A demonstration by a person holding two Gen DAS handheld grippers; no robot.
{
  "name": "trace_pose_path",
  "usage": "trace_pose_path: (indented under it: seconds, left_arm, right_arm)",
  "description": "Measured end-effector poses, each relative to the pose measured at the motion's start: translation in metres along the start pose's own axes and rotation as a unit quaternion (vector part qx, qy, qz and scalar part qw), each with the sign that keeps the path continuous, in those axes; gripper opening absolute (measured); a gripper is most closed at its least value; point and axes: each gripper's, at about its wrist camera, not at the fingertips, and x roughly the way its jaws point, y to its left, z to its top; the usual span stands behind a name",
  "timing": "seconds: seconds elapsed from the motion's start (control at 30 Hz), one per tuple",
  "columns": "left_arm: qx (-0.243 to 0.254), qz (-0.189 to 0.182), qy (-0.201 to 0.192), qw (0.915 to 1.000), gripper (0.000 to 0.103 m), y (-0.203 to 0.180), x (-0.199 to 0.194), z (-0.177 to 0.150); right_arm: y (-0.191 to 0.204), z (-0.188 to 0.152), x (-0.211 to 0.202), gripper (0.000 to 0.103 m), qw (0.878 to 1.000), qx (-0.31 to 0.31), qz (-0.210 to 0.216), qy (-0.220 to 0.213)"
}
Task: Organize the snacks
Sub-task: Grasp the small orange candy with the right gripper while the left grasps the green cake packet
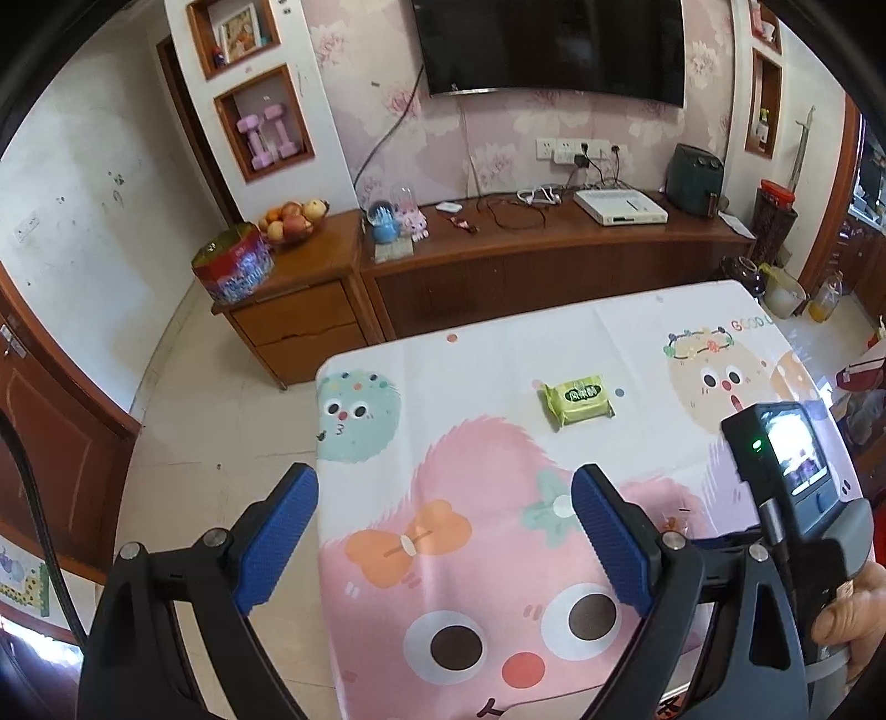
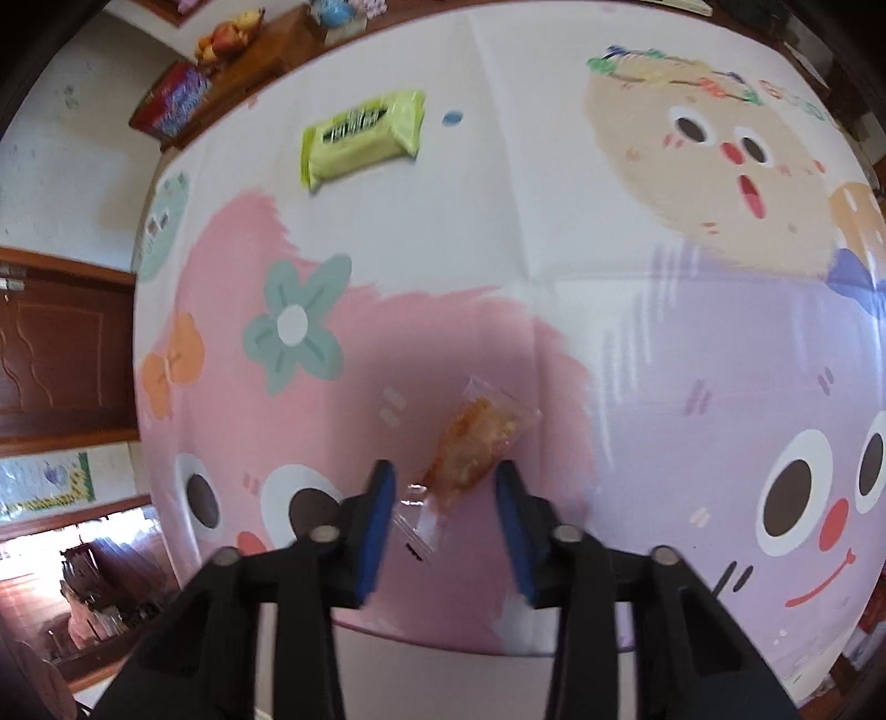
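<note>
A green snack packet [image 1: 578, 401] lies flat on the cartoon-print tablecloth [image 1: 498, 376], far from me; it also shows in the right wrist view [image 2: 362, 138] at the upper left. My left gripper [image 1: 443, 498] is open and empty, held above the table's near left edge. A small clear-wrapped orange snack [image 2: 473, 443] lies on the pink part of the tablecloth [image 2: 498, 221]. My right gripper [image 2: 446, 482] is open, its blue pads [image 2: 382, 498] either side of the snack's near end, not closed on it. The right gripper's body [image 1: 786, 498] shows in the left wrist view.
A wooden sideboard [image 1: 498, 255] stands behind the table with a fruit bowl [image 1: 290, 221], a round tin [image 1: 232, 266], a white box [image 1: 620, 205] and cables. A TV [image 1: 548, 44] hangs above. Tiled floor lies left of the table.
</note>
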Motion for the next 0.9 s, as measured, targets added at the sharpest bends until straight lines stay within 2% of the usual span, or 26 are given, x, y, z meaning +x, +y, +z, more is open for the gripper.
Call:
trace_pose_path:
  seconds: [0.2, 0.33, 0.4, 0.6, 0.77, 0.9]
  left_arm:
    - [0.042, -0.005, 0.013, 0.9990, 0.092, -0.026, 0.019, 0.015]
    - [0.078, -0.023, 0.042, 0.9958, 0.092, -0.051, 0.046, 0.030]
    - [0.080, -0.035, 0.060, 0.9944, 0.092, -0.063, 0.065, 0.039]
    - [0.026, -0.079, 0.116, 0.9898, 0.092, -0.093, 0.128, 0.060]
    - [-0.031, -0.075, 0.166, 0.9827, 0.092, -0.109, 0.185, 0.063]
    - [-0.067, -0.068, 0.194, 0.9763, 0.087, -0.118, 0.218, 0.060]
  right_arm:
    - [-0.006, 0.008, -0.004, 0.023, 1.000, -0.002, -0.017, -0.024]
    - [-0.028, 0.027, -0.016, 0.019, 0.999, 0.016, -0.018, -0.039]
    - [-0.044, 0.037, -0.025, 0.019, 0.998, 0.034, -0.017, -0.053]
    - [-0.099, 0.066, -0.055, 0.019, 0.992, 0.074, -0.008, -0.098]
    - [-0.130, 0.074, -0.064, 0.019, 0.989, 0.089, 0.002, -0.121]
    - [-0.145, 0.073, -0.057, 0.019, 0.988, 0.089, 0.014, -0.123]
